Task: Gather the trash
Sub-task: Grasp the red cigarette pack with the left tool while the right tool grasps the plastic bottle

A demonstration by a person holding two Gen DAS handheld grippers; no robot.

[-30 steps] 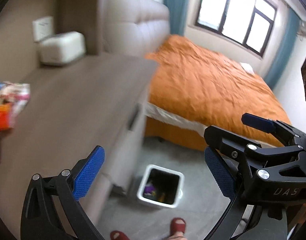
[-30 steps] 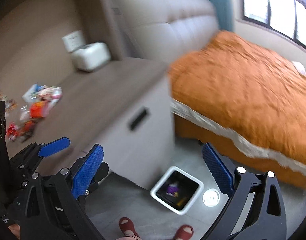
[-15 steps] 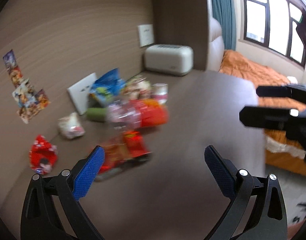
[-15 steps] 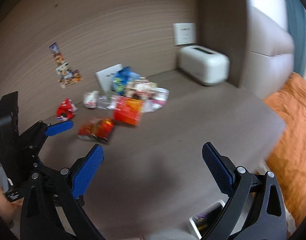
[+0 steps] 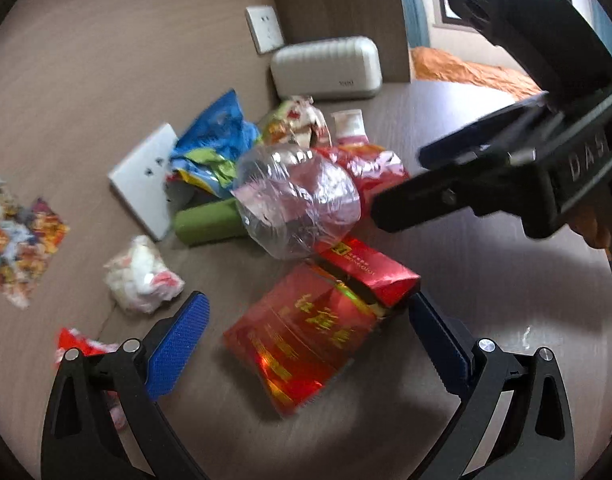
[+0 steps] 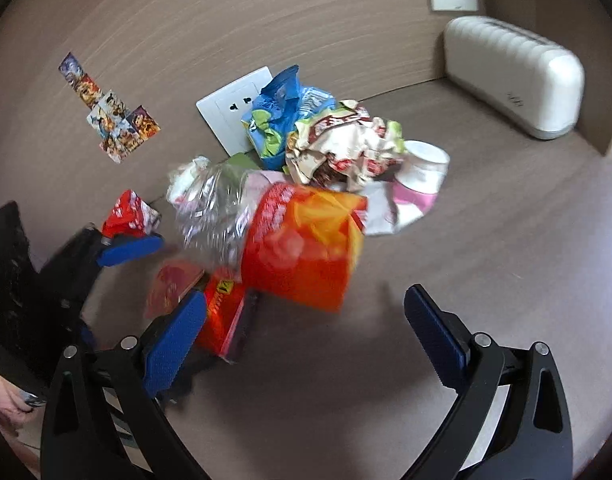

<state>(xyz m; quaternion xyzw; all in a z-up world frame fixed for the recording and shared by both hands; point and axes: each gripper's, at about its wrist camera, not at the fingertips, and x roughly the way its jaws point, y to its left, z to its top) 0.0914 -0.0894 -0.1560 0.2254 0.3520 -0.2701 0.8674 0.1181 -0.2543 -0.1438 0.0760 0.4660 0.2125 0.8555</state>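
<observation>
Red foil is what sits closest to the tools: a flat red packet [image 5: 306, 336] with gold lettering lies on the brown bench [image 5: 486, 280], its long axis running on a slant from near-left to far-right, and it falls right in the gap of the left tongs [image 5: 306, 340], which hang wide apart and empty over it. By my reckoning that arm is the nearer one and need only come down and pinch across the packet's narrow width. Just behind it a crumpled clear plastic bottle [image 5: 298, 204] rests against the rest of the heap, with an orange snack bag [image 6: 306, 248] leaning beside it, a blue wrapper [image 5: 214, 136] and a green tube [image 5: 210, 224] further back, and a white paper wad [image 5: 142, 276] off to the left, apart from the pile. The right tongs [image 6: 306, 324] are likewise spread wide and hold nothing; they face the orange bag, with one blue pad over the red packet's edge. A white wall socket plate [image 6: 230, 112] stands behind the heap, and a white ribbed box [image 6: 514, 76] sits well apart in the far corner of the bench.
</observation>
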